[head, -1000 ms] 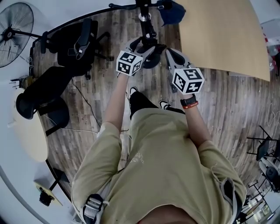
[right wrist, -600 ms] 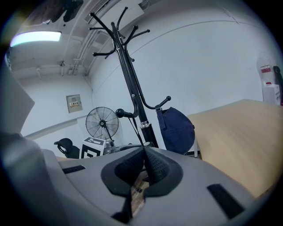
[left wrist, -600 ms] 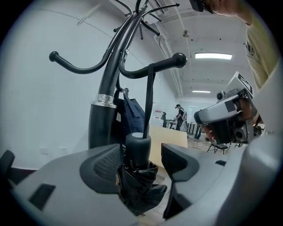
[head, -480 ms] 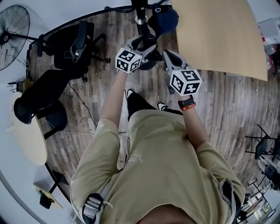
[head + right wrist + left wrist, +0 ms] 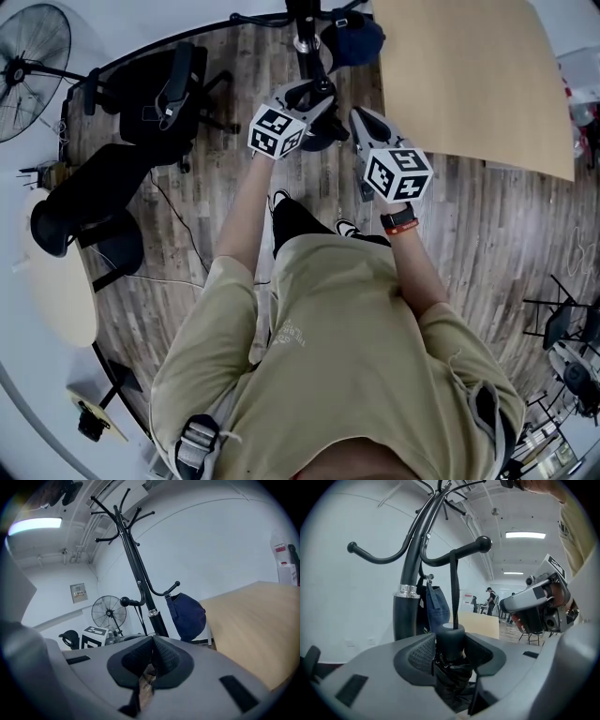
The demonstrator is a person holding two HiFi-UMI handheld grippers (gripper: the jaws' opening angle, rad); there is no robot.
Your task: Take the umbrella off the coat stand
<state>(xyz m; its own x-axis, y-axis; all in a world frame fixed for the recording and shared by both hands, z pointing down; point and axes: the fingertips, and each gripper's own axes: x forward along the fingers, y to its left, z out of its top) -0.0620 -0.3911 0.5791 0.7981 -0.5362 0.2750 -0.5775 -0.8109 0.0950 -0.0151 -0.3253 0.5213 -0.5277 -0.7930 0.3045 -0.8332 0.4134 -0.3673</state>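
Observation:
A folded black umbrella (image 5: 451, 641) hangs by its strap (image 5: 453, 588) from a low hook (image 5: 480, 544) of the black coat stand (image 5: 408, 604). My left gripper (image 5: 450, 651) has its jaws closing around the umbrella's round handle, and both pads touch its sides. In the head view the left gripper (image 5: 314, 94) reaches against the coat stand (image 5: 305, 42). My right gripper (image 5: 361, 117) hovers just right of it, and in its own view the right gripper (image 5: 151, 656) is shut with nothing between its pads, facing the coat stand (image 5: 140, 585).
A dark blue cap (image 5: 187, 616) hangs on another low hook. A wooden table (image 5: 469, 75) stands to the right, black office chairs (image 5: 169, 89) and a fan (image 5: 33, 56) to the left, and a round table (image 5: 61, 291) at the left edge.
The left gripper's jaws have drawn in around the umbrella's handle. Both hands stay close to the stand, hardly shifted.

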